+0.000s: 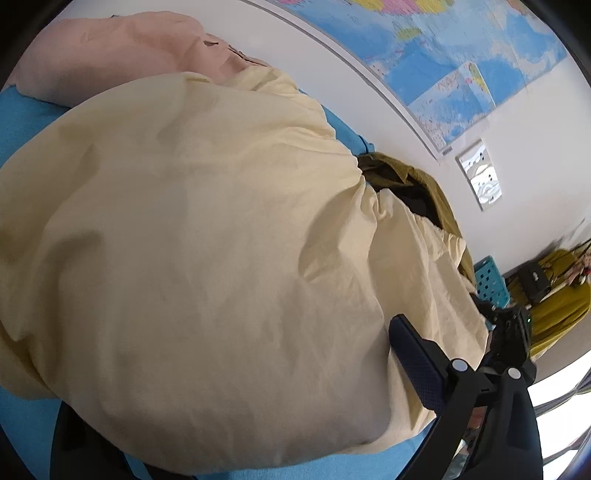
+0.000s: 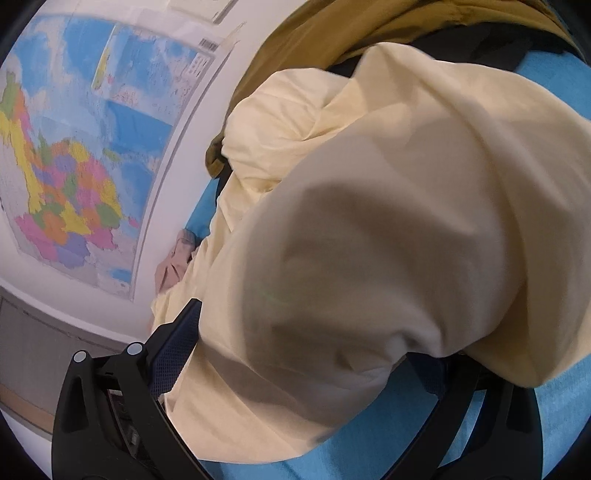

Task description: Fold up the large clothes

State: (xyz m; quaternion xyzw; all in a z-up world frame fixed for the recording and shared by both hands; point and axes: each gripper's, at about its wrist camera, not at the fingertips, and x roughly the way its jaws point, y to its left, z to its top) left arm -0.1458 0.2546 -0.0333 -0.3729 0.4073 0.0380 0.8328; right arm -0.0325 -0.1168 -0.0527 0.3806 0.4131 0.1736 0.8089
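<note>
Pale yellow garment (image 1: 192, 258), rumpled, draped over both tools, each tool's grip impossible to tell

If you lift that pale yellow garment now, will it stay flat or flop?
Probably flop: the pale yellow garment already billows and creases over the blue surface. It looks thin and light, and drapes over the right tongs.

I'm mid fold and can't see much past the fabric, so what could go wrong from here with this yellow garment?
The pale yellow garment drapes over both grippers, hiding the fingers, so a grip could slip unseen. It also overlaps the olive garment and lies close to the pink garment; pulling might drag either along the blue surface.
</note>
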